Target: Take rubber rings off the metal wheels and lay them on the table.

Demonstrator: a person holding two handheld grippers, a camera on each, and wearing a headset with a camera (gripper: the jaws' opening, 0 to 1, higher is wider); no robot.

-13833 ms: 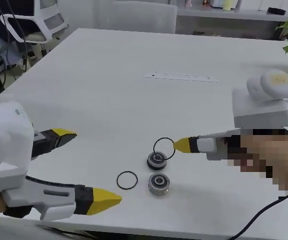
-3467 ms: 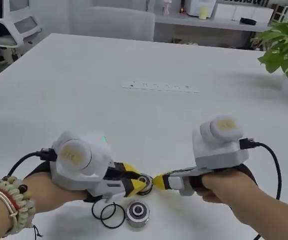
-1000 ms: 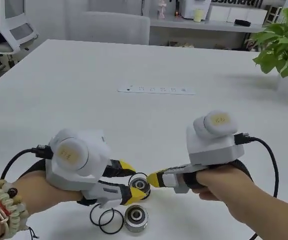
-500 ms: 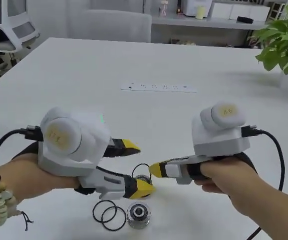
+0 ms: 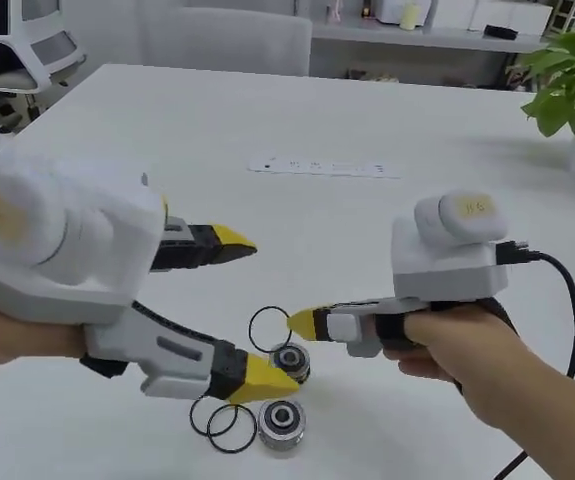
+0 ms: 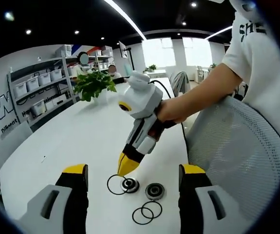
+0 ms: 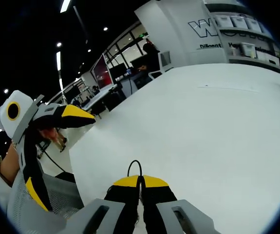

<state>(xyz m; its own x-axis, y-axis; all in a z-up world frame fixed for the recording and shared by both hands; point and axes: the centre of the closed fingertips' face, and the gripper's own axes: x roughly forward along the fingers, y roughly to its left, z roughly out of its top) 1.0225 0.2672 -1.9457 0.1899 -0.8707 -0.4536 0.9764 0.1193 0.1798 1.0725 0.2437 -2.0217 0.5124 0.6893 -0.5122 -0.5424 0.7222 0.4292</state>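
Note:
My right gripper (image 5: 300, 322) is shut on a thin black rubber ring (image 5: 267, 328) and holds it just above the table, beside a metal wheel (image 5: 290, 362). A second wheel (image 5: 282, 423) lies nearer me. Two loose rings (image 5: 221, 419), overlapping, lie flat to its left. My left gripper (image 5: 255, 308) hovers open above these parts with nothing between its jaws. In the left gripper view my left gripper (image 6: 134, 169) frames the held ring (image 6: 115, 185), both wheels (image 6: 129, 185) (image 6: 154, 190) and the loose rings (image 6: 147, 213). In the right gripper view the ring (image 7: 134, 168) sticks up from my right gripper (image 7: 140, 181).
A white power strip (image 5: 324, 166) lies farther back on the white table (image 5: 387, 110). A potted plant (image 5: 567, 95) stands at the right edge, a grey chair (image 5: 247, 35) behind the table. A black cable (image 5: 552, 300) trails from the right gripper. A mesh chair (image 6: 242, 146) stands beside the table.
My left gripper has risen and drawn back to the left, away from the wheel, still open. The right gripper has lifted the ring clear of the wheel.

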